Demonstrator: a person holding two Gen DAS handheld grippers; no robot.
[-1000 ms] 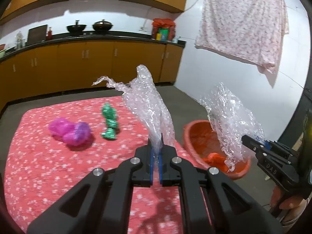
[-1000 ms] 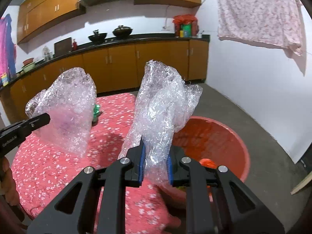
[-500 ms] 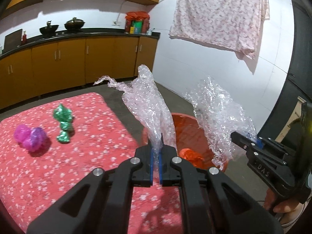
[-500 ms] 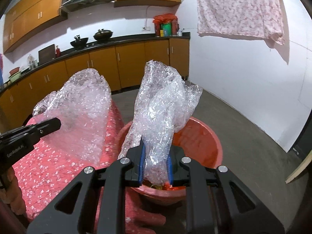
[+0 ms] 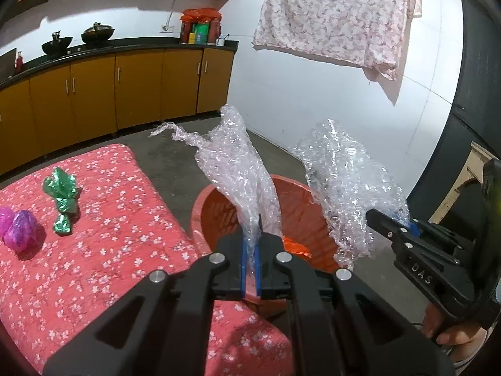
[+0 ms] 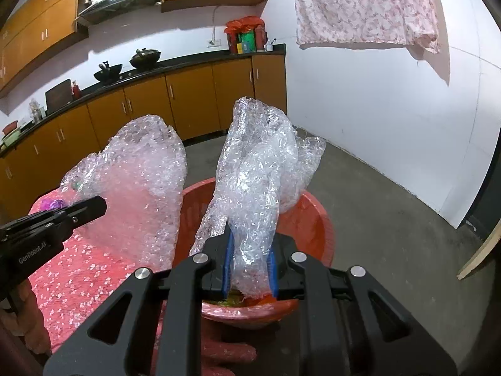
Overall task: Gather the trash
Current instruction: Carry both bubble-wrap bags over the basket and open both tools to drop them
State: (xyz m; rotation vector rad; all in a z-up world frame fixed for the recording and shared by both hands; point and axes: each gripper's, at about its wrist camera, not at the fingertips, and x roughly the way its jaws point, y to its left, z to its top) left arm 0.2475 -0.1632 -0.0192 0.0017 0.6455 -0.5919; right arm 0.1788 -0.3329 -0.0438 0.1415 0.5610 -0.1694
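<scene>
My left gripper [image 5: 250, 250] is shut on a crumpled piece of clear bubble wrap [image 5: 238, 169], held over the near rim of an orange plastic basin [image 5: 203, 216] on the floor. My right gripper [image 6: 249, 260] is shut on a second piece of clear bubble wrap [image 6: 260, 169], held above the same basin [image 6: 316, 216]. Each gripper shows in the other's view, the right one [image 5: 372, 219] with its wrap [image 5: 344, 188], the left one [image 6: 100, 203] with its wrap [image 6: 147, 181]. Orange trash [image 5: 294, 246] lies in the basin. A green wrapper [image 5: 62, 197] and a purple wrapper [image 5: 20, 228] lie on the table.
The table has a red flowered cloth [image 5: 109, 250] and the basin stands just off its right corner. Orange kitchen cabinets [image 5: 125, 91] run along the back wall. A pink flowered sheet [image 5: 338, 15] hangs on the white wall. A dark door [image 5: 469, 125] is at the right.
Both grippers have swung right from over the table to over the basin, each still holding its bubble wrap. The green and purple wrappers have slid to the left of the left wrist view.
</scene>
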